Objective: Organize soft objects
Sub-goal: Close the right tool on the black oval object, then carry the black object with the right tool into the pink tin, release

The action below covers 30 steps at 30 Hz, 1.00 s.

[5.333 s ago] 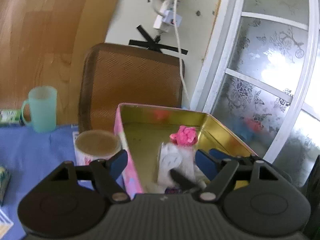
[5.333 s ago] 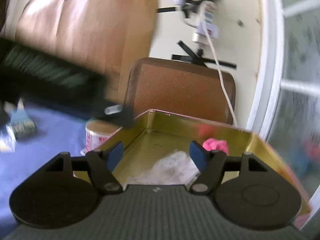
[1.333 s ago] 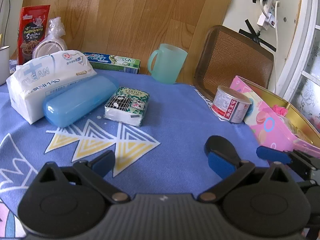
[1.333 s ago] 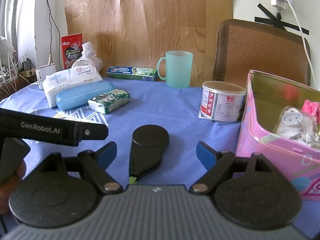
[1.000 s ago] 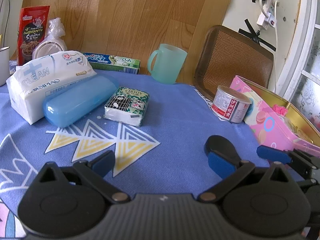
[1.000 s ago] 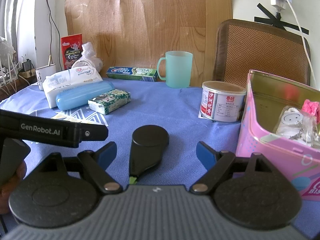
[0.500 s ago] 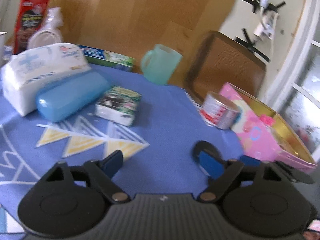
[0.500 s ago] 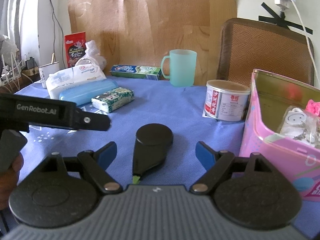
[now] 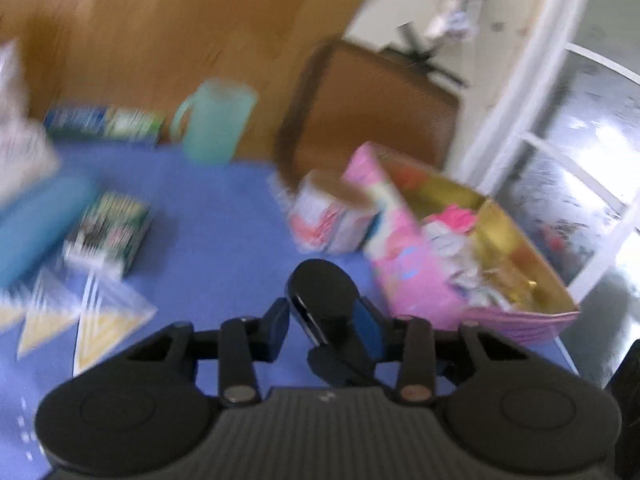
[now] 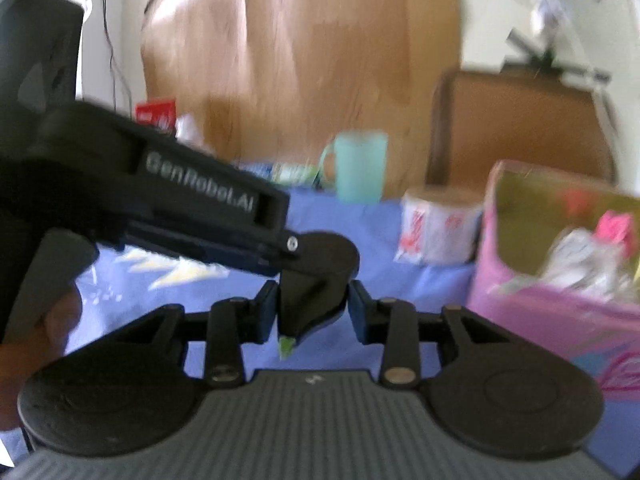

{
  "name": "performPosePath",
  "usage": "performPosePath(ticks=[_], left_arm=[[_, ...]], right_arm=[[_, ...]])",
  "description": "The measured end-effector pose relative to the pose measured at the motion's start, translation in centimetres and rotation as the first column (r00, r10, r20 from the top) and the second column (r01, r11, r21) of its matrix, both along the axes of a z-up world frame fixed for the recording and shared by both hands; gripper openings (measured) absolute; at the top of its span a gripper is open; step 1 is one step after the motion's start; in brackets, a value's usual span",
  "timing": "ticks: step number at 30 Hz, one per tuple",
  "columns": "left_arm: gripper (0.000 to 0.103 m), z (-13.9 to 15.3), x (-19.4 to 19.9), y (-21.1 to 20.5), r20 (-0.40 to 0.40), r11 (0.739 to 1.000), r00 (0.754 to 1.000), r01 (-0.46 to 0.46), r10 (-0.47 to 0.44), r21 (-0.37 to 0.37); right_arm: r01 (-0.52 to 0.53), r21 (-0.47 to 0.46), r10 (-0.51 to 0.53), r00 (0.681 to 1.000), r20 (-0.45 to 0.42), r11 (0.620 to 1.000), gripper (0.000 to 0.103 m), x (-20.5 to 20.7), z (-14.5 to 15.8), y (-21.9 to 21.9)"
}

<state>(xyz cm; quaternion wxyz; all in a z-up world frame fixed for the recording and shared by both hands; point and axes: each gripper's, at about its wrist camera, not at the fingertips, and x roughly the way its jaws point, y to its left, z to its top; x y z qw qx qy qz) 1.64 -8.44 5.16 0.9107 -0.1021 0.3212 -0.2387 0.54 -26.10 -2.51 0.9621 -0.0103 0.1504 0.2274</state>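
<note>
With both my left gripper (image 9: 325,322) and right gripper (image 10: 313,307) clamped on the black teardrop-shaped pouch (image 9: 325,294) above the blue tabletop (image 9: 208,216), opposing pulls could tear it loose.

Daylight glares through the window (image 9: 592,184); both fisheye views are motion-blurred.

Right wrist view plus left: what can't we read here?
- Black paddle-shaped object: what it is; motion blur, both views.
- Left gripper and right gripper: whether pads touch it; blur, both views.
- Pink tin contents: smeared, near wall hides the lower part, both views.
- Can label: blurred, right wrist view.
</note>
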Motion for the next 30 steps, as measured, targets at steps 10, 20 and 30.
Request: performPosePath(ticks=[10,20,30], left_arm=[[0.036,3.8,2.4,-10.9,0.129,0.983,0.975,0.179,-0.183,0.043],[0.036,2.6,1.7,-11.0,0.133,0.985,0.977,0.155,-0.164,0.074],[0.04,-0.2,-1.4,2.5,0.129,0.99,0.986,-0.117,0.106,0.081]], right_arm=[[0.253,0.053,-0.258,0.96,0.112,0.966,0.041,0.4,2.4,-7.6],[0.333,0.075,-0.338,0.94,0.056,0.94,0.043,1.3,0.9,-9.2],[0.145,0.1,-0.156,0.982,0.107,0.984,0.047,0.3,2.0,-4.8]])
